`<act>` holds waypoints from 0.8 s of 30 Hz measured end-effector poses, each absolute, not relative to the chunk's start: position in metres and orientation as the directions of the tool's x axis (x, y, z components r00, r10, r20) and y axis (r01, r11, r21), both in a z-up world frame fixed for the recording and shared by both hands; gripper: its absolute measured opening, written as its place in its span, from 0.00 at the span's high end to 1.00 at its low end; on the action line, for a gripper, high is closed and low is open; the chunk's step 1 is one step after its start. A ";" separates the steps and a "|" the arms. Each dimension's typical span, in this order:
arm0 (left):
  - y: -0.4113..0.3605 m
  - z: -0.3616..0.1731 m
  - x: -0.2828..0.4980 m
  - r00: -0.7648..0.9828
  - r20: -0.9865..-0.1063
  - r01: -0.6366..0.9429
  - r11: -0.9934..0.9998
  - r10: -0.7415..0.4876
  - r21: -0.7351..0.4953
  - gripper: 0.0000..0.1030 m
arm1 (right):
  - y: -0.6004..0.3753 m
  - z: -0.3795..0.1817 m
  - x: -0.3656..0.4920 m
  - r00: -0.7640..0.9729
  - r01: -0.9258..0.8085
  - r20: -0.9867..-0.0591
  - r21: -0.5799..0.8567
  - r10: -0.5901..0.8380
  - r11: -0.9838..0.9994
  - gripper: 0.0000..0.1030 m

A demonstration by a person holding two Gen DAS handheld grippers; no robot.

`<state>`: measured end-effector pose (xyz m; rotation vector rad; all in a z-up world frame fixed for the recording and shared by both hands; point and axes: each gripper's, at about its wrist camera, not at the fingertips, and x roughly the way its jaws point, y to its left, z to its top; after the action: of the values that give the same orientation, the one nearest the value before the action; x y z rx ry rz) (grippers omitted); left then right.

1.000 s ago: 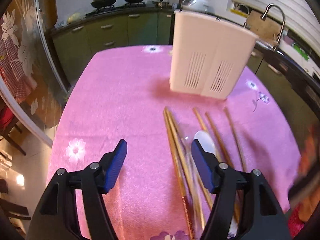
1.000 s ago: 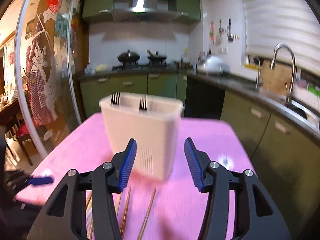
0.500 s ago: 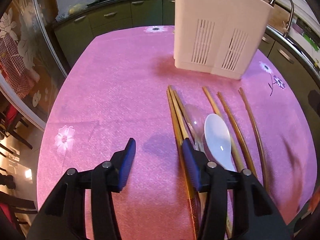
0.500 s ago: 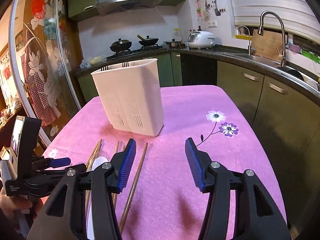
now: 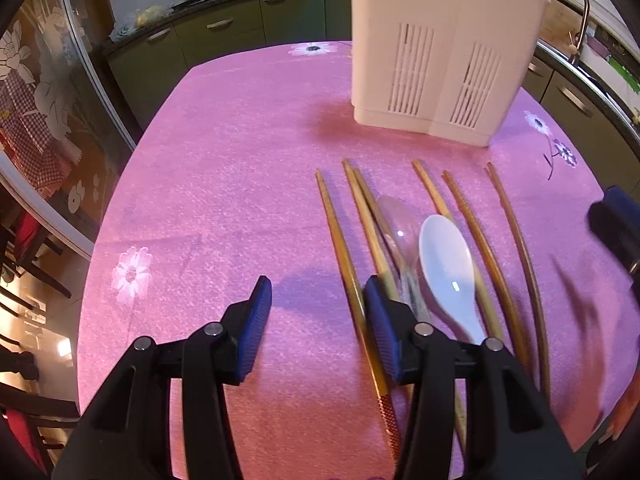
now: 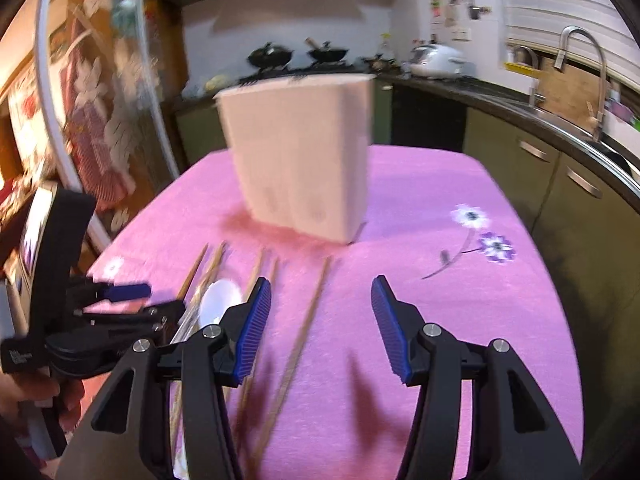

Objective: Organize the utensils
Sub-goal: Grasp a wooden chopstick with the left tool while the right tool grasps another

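Hovering over the pink flowered tablecloth (image 5: pixel 224 168), my left gripper (image 5: pixel 316 312) has just been narrowing its jaws, and they now stand partly open with only bare cloth between the blue pads. Nothing is gripped. Just off my left gripper's right-hand pad lies the nearest of the brown wooden chopsticks (image 5: pixel 344 248), running away from me toward the holder; that finger overlaps its lower length in the view, and I cannot tell whether it touches. Further to the right of that pad lie two more chopsticks side by side, then a clear plastic spoon (image 5: pixel 396 224) and a white ceramic soup spoon (image 5: pixel 448 264) with its bowl pointing away from me, then three more chopsticks spread apart. Ahead of the jaws and to their right, beyond the chopstick tips, stands the tall white plastic utensil holder (image 5: pixel 440 52) with slotted vents, upright on the cloth.

My right gripper (image 6: pixel 320 316) is also partly open and empty, jaws apart over bare tablecloth. One chopstick (image 6: pixel 308 320) lies between its jaws on the cloth, close to the left pad; the pads do not press on it. The white spoon shows just left of that pad, and the holder stands straight ahead of the jaws, blurred. Far to the left of them sits my left gripper, held in a hand (image 6: pixel 28 392) at the frame's edge.
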<state>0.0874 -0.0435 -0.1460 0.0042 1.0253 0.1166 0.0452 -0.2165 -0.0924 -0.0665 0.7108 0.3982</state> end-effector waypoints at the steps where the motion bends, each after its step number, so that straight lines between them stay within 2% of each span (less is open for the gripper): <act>1: -0.042 -0.146 0.087 0.513 -0.852 -0.098 0.993 0.101 0.059 0.54 | -0.208 -0.096 0.046 0.676 -0.394 -0.658 0.058 0.332 0.917 0.49; 2: -0.039 -0.146 0.086 0.512 -0.853 -0.100 0.993 0.101 0.058 0.54 | -0.200 -0.100 0.047 0.659 -0.410 -0.674 0.050 0.334 0.911 0.50; 5: -0.034 -0.146 0.083 0.511 -0.854 -0.103 0.993 0.102 0.057 0.54 | -0.181 -0.114 0.054 0.618 -0.436 -0.715 0.036 0.328 0.899 0.63; 10: -0.037 -0.146 0.080 0.520 -0.849 -0.079 0.995 0.094 0.061 0.56 | -0.169 -0.134 0.067 0.555 -0.444 -0.768 0.051 0.319 0.895 0.75; 24: -0.043 -0.146 0.088 0.530 -0.845 -0.055 0.997 0.069 0.048 0.56 | -0.155 -0.148 0.089 0.516 -0.411 -0.807 0.061 0.287 0.910 0.77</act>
<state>0.0884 -0.0430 -0.1462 0.0158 1.0099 0.0741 0.0886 -0.1554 -0.1480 -0.1447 0.9400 0.4210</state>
